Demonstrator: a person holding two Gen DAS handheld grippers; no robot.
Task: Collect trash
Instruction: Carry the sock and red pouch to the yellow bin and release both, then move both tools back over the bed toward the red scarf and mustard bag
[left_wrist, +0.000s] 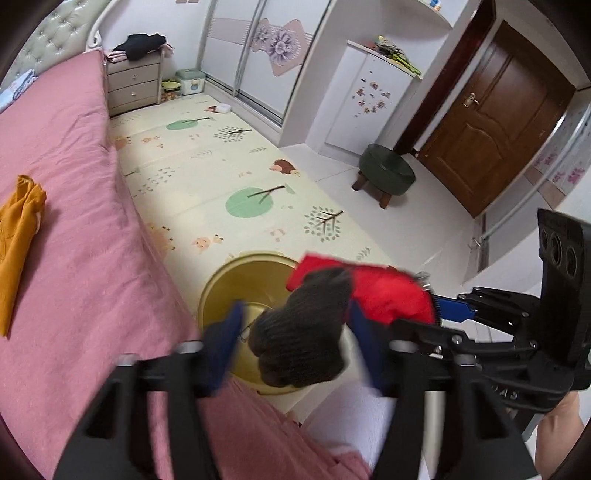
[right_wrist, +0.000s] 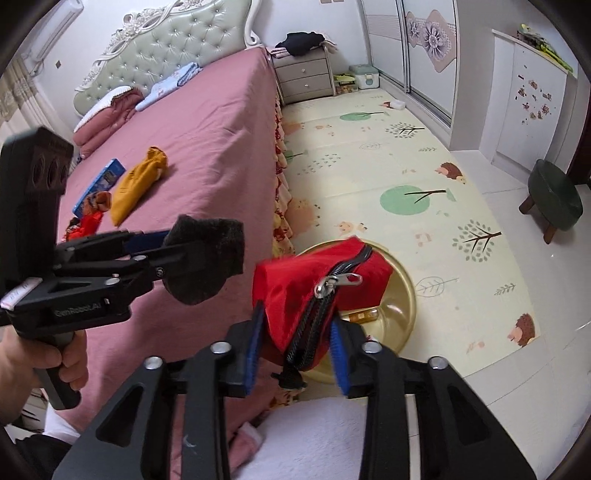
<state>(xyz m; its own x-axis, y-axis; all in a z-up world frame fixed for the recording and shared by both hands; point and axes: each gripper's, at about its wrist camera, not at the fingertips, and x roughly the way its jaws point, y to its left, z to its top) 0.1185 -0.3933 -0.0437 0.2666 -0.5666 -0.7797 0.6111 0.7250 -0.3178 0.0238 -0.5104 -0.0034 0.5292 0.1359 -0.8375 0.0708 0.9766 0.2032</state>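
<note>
Both claws (left_wrist: 295, 339) (right_wrist: 299, 343) above gold basin (left_wrist: 221, 284)

I see a pink bed (right_wrist: 207, 122) with tufted headboard (right_wrist: 166, 44), grey nightstand (right_wrist: 304, 75), patterned play mat (left_wrist: 221, 173), green stool (left_wrist: 388, 170), brown door (left_wrist: 495, 114), sliding wardrobe (left_wrist: 266, 48).

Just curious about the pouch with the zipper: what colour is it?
The pouch is bright red with a black zipper, clearest in the right wrist view.

Left gripper (left_wrist: 295, 332) fingers spread, right gripper (right_wrist: 299, 339) fingers parted, both angled downward
</note>
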